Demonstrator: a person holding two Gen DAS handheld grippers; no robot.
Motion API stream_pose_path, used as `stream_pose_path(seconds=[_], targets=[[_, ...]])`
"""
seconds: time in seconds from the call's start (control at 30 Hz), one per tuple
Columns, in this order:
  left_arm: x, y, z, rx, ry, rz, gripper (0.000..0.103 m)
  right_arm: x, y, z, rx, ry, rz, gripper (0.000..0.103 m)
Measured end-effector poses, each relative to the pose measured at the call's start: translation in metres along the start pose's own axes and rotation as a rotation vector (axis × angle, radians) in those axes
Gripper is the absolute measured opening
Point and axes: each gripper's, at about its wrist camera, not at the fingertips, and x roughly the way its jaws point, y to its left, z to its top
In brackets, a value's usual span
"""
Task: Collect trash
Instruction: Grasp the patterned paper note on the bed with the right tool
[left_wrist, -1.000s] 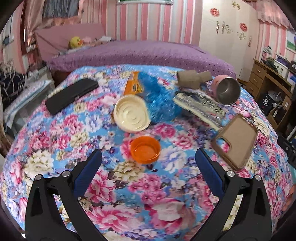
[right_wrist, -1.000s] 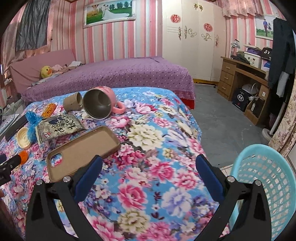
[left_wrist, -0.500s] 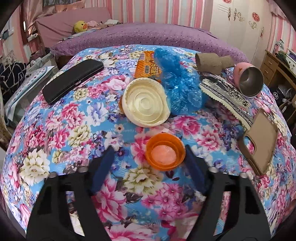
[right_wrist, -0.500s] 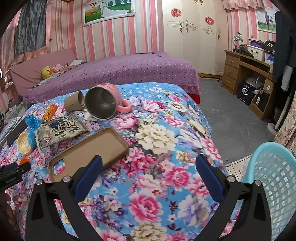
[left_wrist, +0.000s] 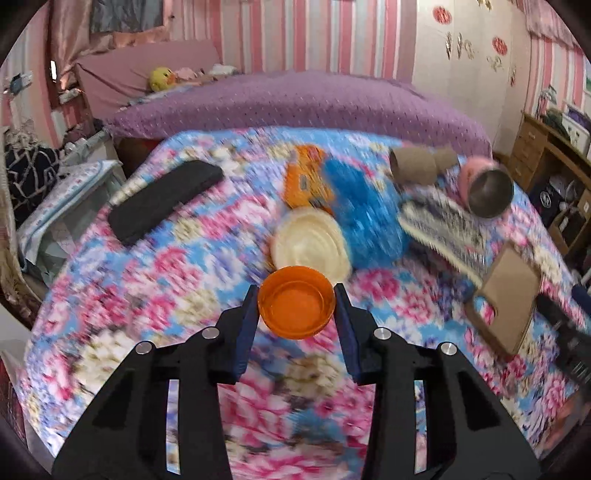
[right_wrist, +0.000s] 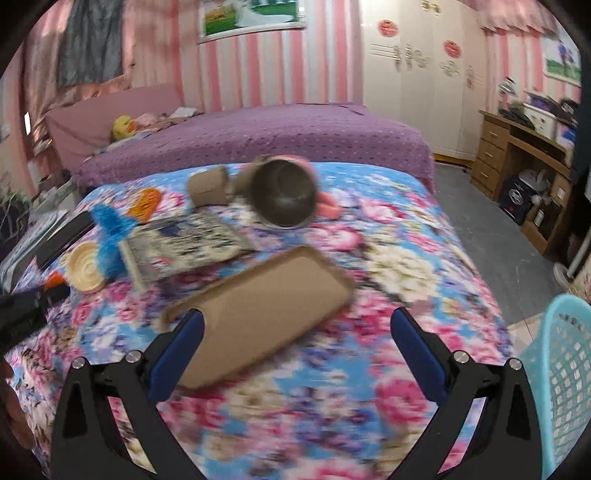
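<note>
Item: orange plastic lid, clamped rim-to-rim in my left hand-held gripper, lifted above the floral-covered table. Right hand-held gripper gapes empty over the brown phone case. I'd keep the lid level (slips easily) toward the blue basket.

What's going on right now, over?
Left gripper shut on orange cap. Right gripper open, empty. Blue basket at right; path clear.
</note>
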Motion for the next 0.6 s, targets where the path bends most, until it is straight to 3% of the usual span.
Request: stream_pose_path(seconds=[0.4,0.5,0.6], targets=[[-0.014,0.052,0.020,-0.077,-0.095,0.083,0.039,0.022,0.091,0.020,-0.255,0.010,0.001,0.097],[-0.017,0.066,0.024,-0.117,-0.105,0.075,0.039,0.031,0.106,0.027,-0.297,0.020,-0.008,0.086],[-0.018,0.071,0.024,-0.121,-0.114,0.089,0.039,0.043,0.115,0.034,-0.330,0.051,-0.011,0.069]])
